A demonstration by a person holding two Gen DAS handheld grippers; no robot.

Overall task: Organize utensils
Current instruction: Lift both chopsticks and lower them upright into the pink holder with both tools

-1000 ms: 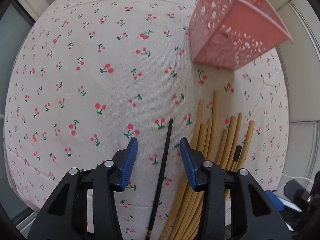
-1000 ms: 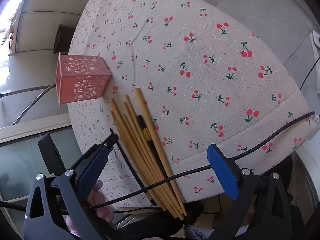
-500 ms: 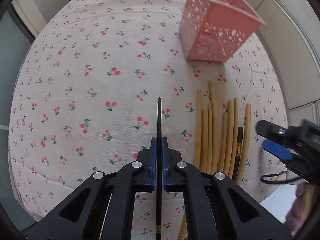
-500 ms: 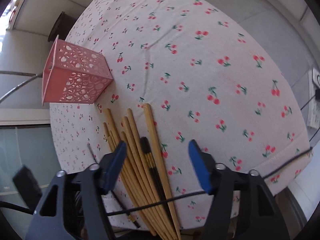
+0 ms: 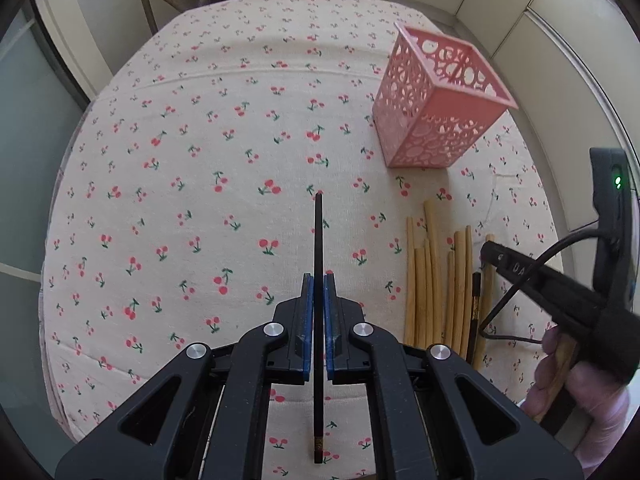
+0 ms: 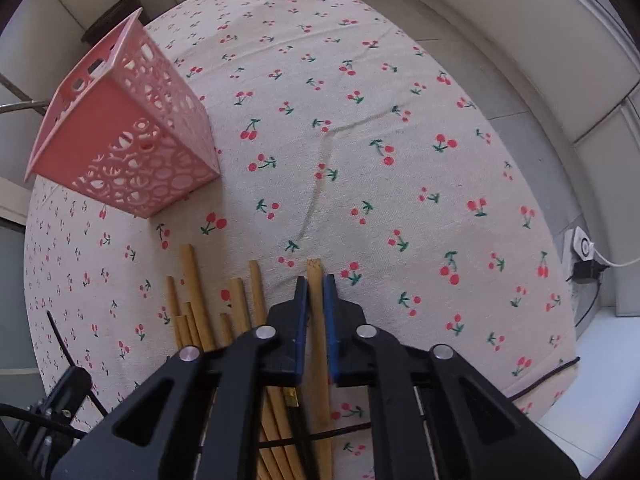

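Observation:
My left gripper [image 5: 318, 280] is shut on a black chopstick [image 5: 318, 240] that points forward above the cherry-print cloth. My right gripper [image 6: 316, 280] is shut on a wooden chopstick [image 6: 315, 276], the rightmost of a bundle of wooden chopsticks [image 6: 192, 280] lying on the cloth; the bundle also shows in the left wrist view [image 5: 432, 264]. One black chopstick [image 5: 476, 300] lies among them. A pink perforated basket [image 5: 436, 112] stands upright beyond the bundle, and it also shows in the right wrist view [image 6: 124, 132]. The right gripper appears in the left wrist view [image 5: 492, 250].
The round table [image 5: 160, 160] carries a cherry-print cloth with a crease [image 6: 320, 168]. A black cable [image 6: 552, 376] hangs over the table's near edge. A power strip with a plug [image 6: 580, 252] lies on the floor at right. Tiled walls surround the table.
My left gripper closed on the black chopstick and lifted it. My right gripper moved in over the bundle and closed on the rightmost wooden chopstick.

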